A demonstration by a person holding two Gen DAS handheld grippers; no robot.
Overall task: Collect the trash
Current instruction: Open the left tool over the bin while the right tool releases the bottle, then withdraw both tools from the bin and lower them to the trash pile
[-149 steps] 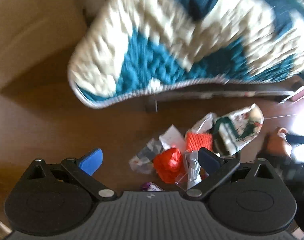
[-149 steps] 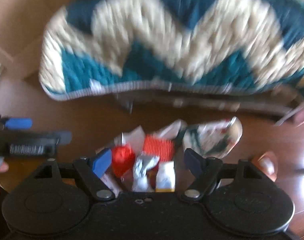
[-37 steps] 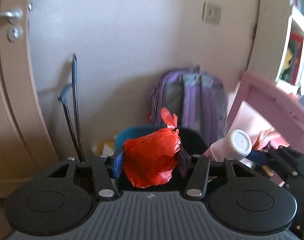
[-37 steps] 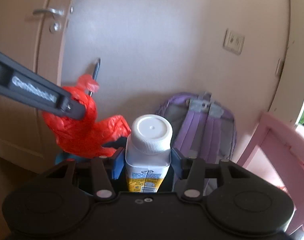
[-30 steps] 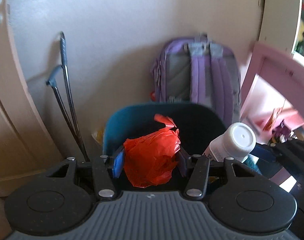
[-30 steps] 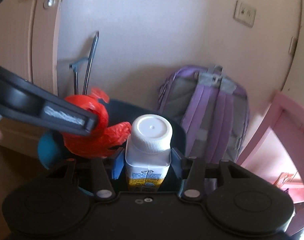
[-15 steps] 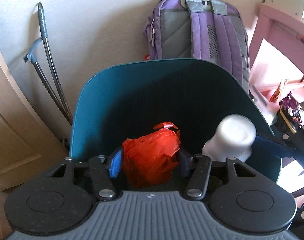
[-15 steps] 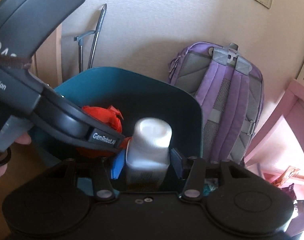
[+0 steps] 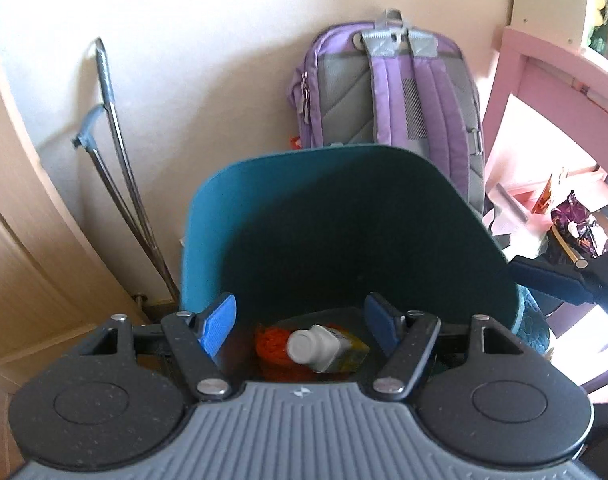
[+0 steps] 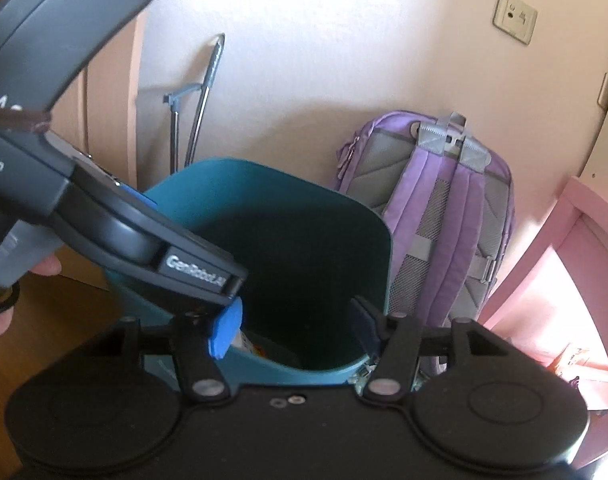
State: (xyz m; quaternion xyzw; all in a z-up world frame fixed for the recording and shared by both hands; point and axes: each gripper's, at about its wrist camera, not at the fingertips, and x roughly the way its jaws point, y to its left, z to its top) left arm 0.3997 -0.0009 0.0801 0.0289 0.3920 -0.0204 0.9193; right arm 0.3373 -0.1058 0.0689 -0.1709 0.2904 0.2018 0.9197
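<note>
Trash dropped in teal bin, both grippers empty

Left gripper (image 9: 300, 326) over near rim of teal bin (image 9: 208, 216), jaws wide after just opening, nothing between pads. Right gripper (image 10: 294, 330) at same bin (image 10: 377, 276), jaws also just spread wide, empty. Red crumpled bag (image 9: 270, 346) at bin bottom, white-capped bottle (image 9: 319, 346) lying on its side just right of it, touching. Purple backpack (image 9: 387, 92) leaning on far wall behind bin. Metal pole (image 9: 118, 140) propped on wall, far left. Pink furniture (image 9: 543, 92) far right. Person's hand (image 10: 0, 300) at left edge, on left tool's handle.
</note>
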